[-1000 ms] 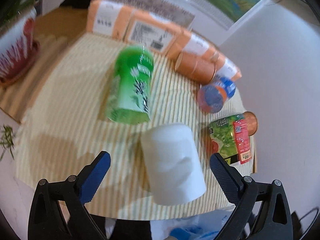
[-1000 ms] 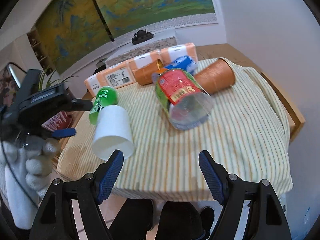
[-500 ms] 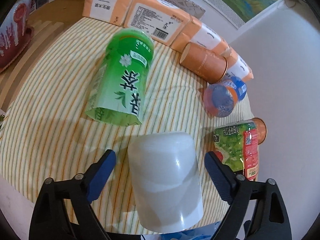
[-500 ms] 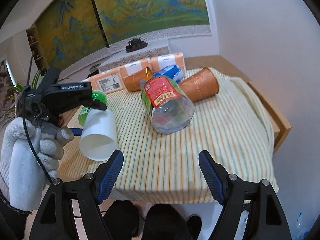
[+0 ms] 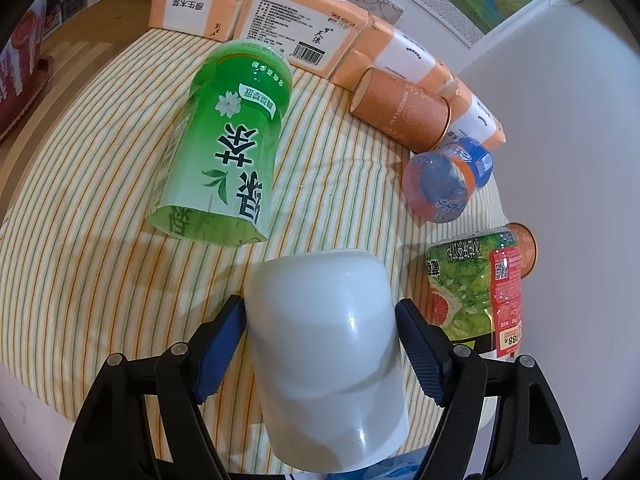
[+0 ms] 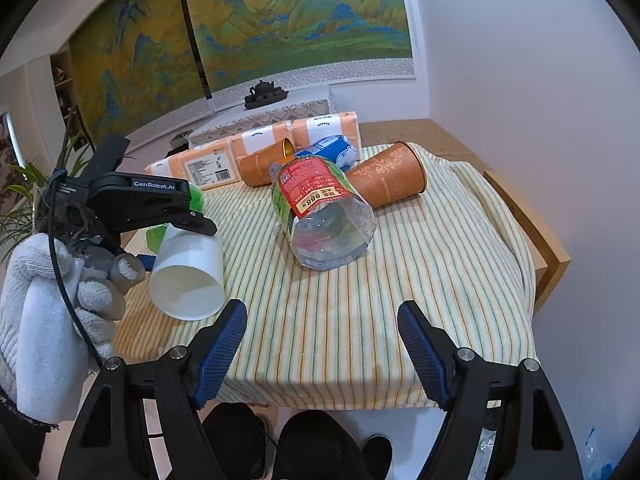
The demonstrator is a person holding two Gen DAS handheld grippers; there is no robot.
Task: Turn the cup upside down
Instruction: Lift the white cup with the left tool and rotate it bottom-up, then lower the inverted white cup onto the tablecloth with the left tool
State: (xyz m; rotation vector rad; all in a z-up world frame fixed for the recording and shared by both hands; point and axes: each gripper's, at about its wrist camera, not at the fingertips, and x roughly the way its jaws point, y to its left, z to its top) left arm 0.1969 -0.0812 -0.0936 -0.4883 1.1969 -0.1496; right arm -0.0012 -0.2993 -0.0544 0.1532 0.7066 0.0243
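A white paper cup [image 5: 326, 356] lies on its side at the near edge of the striped tablecloth [image 5: 100, 200], its open mouth toward me. My left gripper [image 5: 320, 320] is shut on the cup, with a blue pad against each side. In the right wrist view the cup [image 6: 188, 276] shows at the left with its open mouth facing outward, under the black left gripper [image 6: 192, 220] held by a gloved hand. My right gripper [image 6: 322, 340] is open and empty, in front of the table's near edge.
A green tea bottle [image 5: 228, 148], a brown paper cup [image 5: 400, 108], a blue-orange bottle [image 5: 444, 184] and a red-green labelled bottle [image 5: 476, 292] lie on the cloth. Orange tissue packs [image 5: 280, 16] line the back. A second brown cup [image 6: 388, 180] lies at the right.
My left gripper moved forward around the white cup and closed from wide open onto its sides. My right gripper drew back slightly and stayed open.
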